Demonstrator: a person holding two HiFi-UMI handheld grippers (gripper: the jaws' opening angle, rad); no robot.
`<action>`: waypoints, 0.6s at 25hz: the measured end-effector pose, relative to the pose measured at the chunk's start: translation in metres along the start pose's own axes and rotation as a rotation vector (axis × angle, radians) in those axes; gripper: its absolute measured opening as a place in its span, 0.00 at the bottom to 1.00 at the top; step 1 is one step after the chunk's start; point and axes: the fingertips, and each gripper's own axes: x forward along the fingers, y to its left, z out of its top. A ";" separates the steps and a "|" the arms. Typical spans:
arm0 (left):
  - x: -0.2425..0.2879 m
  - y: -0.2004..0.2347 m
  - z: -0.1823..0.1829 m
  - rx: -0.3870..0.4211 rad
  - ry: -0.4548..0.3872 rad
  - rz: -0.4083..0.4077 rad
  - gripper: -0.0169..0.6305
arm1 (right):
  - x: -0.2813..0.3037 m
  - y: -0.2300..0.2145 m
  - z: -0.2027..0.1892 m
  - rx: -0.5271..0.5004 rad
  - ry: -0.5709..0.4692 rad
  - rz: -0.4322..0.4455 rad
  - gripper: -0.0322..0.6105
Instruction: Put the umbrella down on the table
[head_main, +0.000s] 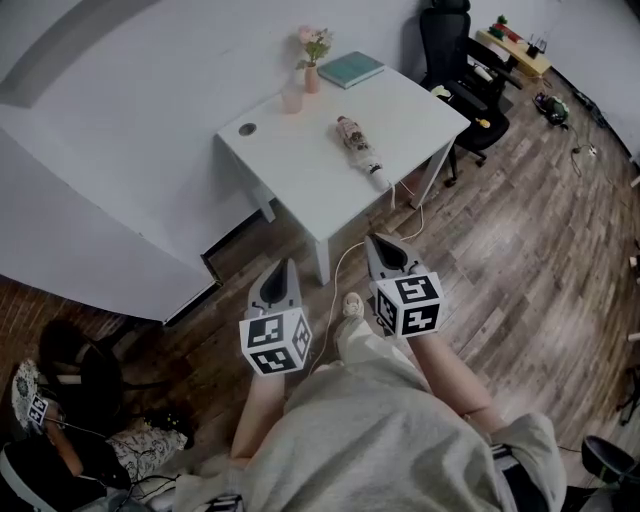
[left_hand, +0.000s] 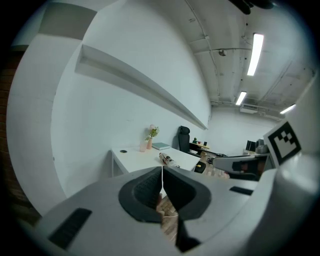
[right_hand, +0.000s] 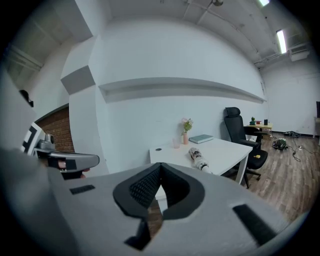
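Observation:
A folded patterned umbrella (head_main: 360, 147) lies on the white table (head_main: 300, 165), near its front right edge; it also shows as the umbrella (left_hand: 167, 159) and the umbrella (right_hand: 199, 159) in the gripper views. Both grippers are held well back from the table, above the wooden floor. My left gripper (head_main: 279, 274) is shut with nothing between its jaws. My right gripper (head_main: 384, 245) is shut too, its jaws meeting on nothing. Neither touches the umbrella.
On the table's far side stand a pink vase with flowers (head_main: 312, 60), a pink cup (head_main: 291, 97) and a teal book (head_main: 351, 69). A black office chair (head_main: 462, 60) stands right of the table. A white cable (head_main: 345, 262) runs across the floor.

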 end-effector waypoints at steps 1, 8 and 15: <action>-0.006 -0.002 -0.002 0.000 -0.003 0.000 0.04 | -0.006 0.003 -0.003 -0.001 -0.004 0.003 0.05; -0.039 -0.005 -0.011 0.005 -0.013 0.001 0.04 | -0.037 0.022 -0.013 -0.020 -0.027 0.010 0.05; -0.059 -0.009 -0.017 0.004 -0.020 0.000 0.04 | -0.057 0.034 -0.019 -0.027 -0.050 0.020 0.05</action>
